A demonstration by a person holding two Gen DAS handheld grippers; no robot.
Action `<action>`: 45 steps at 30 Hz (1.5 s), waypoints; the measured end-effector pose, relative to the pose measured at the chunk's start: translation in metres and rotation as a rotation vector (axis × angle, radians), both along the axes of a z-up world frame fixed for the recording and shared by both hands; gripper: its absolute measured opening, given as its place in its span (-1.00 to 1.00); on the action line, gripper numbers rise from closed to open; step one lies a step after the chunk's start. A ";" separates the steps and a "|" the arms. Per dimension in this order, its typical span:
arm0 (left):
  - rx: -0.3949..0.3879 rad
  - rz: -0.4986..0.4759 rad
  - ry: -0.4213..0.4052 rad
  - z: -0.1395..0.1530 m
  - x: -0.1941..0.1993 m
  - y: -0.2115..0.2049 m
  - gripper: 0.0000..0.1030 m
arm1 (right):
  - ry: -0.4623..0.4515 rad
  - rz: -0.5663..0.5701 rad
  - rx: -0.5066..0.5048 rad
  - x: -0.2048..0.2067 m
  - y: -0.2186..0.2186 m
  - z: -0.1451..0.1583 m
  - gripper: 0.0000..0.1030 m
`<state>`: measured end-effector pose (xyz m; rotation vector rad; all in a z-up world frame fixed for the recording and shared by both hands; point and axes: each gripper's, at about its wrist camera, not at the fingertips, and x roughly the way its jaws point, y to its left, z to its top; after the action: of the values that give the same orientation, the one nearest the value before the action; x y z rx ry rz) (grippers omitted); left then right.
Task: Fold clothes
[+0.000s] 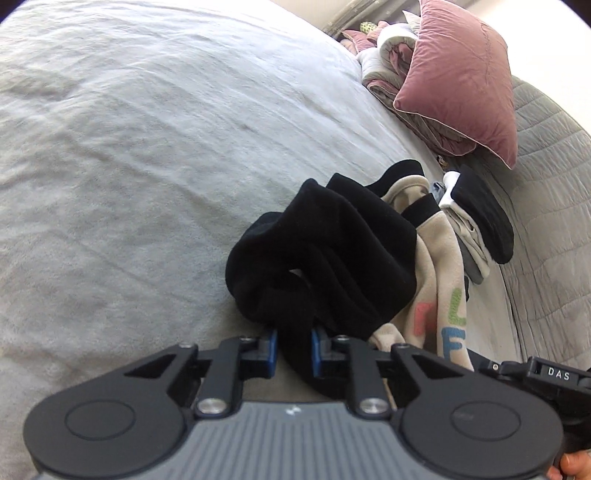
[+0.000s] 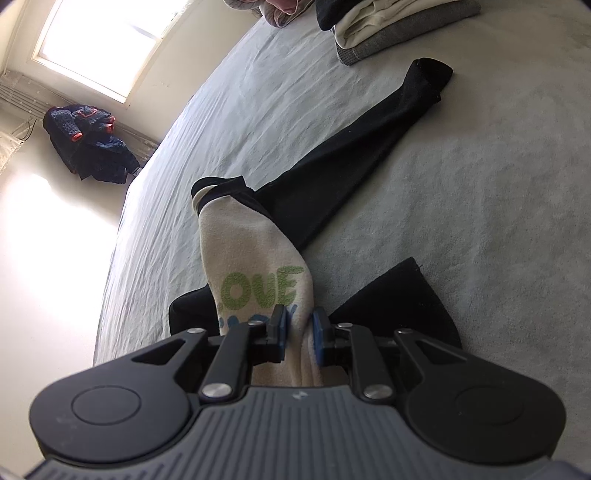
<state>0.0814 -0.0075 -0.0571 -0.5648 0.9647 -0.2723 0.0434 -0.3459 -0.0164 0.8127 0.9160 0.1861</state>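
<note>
Both tongs are clamped on one cream-and-black sweatshirt (image 2: 258, 266): left tongs (image 1: 294, 349) pinch a bunched black sleeve, right tongs (image 2: 299, 338) the cream body. It hangs unfolded over the bed (image 1: 129, 147), near the folded stack (image 2: 391, 33).

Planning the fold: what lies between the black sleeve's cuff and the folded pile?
Only bare grey bedspread between cuff and folded pile, per the right wrist view.

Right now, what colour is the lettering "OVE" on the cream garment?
Green lettering, clearest in the right wrist view.
</note>
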 end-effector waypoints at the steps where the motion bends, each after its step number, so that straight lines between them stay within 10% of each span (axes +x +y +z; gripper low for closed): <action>1: 0.021 0.008 -0.010 0.003 -0.001 0.000 -0.78 | -0.004 0.004 -0.006 0.000 0.001 0.001 -0.65; 16: 0.588 0.268 -0.278 0.088 0.022 0.085 -0.84 | -0.041 0.045 -0.001 0.015 0.034 0.010 -0.63; 45: 0.864 0.504 -0.347 0.144 0.113 0.186 -0.81 | -0.032 -0.011 -0.045 0.065 0.068 0.001 0.21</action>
<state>0.1939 0.1786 0.0866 0.0551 0.4970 0.4781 0.1082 -0.2782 -0.0154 0.7710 0.8829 0.1680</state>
